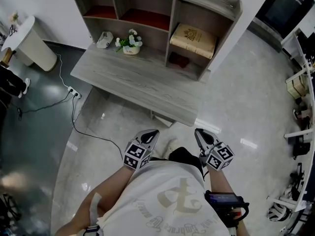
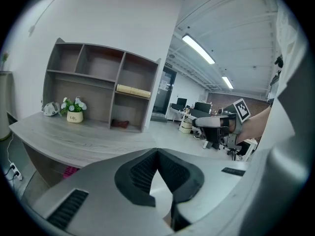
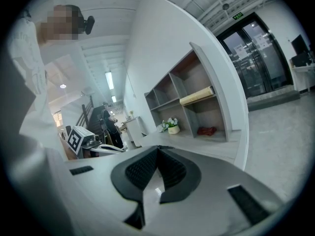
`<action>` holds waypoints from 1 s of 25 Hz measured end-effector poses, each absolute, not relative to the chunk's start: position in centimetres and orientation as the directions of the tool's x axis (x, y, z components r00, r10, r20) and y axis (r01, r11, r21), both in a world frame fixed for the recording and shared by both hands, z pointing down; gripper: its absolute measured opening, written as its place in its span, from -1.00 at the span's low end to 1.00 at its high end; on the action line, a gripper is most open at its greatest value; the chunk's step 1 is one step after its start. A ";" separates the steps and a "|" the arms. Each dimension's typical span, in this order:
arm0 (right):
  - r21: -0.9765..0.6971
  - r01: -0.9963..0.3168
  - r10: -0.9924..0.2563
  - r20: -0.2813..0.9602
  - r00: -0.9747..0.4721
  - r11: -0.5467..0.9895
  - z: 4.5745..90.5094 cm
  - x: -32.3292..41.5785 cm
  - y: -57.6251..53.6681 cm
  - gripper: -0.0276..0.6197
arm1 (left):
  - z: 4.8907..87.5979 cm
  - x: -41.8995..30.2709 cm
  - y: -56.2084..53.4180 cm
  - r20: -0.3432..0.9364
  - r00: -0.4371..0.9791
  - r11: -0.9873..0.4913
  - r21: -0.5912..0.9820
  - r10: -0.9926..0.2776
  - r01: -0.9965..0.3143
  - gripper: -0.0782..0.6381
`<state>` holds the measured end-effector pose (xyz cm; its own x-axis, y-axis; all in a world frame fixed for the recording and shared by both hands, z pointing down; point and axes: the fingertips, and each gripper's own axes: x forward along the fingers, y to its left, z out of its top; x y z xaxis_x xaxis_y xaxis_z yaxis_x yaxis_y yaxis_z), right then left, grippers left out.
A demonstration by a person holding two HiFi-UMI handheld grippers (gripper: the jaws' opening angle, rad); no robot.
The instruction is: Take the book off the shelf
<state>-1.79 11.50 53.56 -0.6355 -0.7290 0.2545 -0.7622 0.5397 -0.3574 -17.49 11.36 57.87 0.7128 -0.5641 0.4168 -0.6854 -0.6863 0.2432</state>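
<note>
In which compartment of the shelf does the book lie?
The upper right compartment: the tan book lies flat there. The compartment under it holds only a small dark red thing.

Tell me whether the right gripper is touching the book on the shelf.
Apart. The head view shows the right gripper held far back, with the desk and floor between it and the book.
</note>
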 end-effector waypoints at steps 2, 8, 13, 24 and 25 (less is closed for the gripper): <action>-0.358 -0.761 -0.727 0.255 -0.637 0.541 53.8 -1.9 11.1 -0.90 | 58.1 -17.7 11.2 0.422 0.710 -0.684 0.243 -0.564 -0.688 -0.74; -0.370 -0.751 -0.721 0.249 -0.647 0.546 54.2 -1.8 8.8 -0.90 | 58.3 -17.7 9.5 0.439 0.697 -0.676 0.235 -0.567 -0.698 -0.74; -0.382 -0.742 -0.714 0.246 -0.656 0.550 54.6 -1.2 6.4 -0.90 | 58.3 -16.9 7.4 0.448 0.690 -0.673 0.228 -0.569 -0.703 -0.74; -0.409 -0.728 -0.706 0.238 -0.667 0.550 55.2 2.3 0.5 -0.90 | 58.1 -13.3 1.8 0.468 0.676 -0.669 0.215 -0.569 -0.711 -0.74; -0.411 -0.727 -0.706 0.236 -0.668 0.550 55.2 2.8 -0.1 -0.91 | 58.0 -12.9 1.2 0.469 0.676 -0.670 0.213 -0.568 -0.711 -0.74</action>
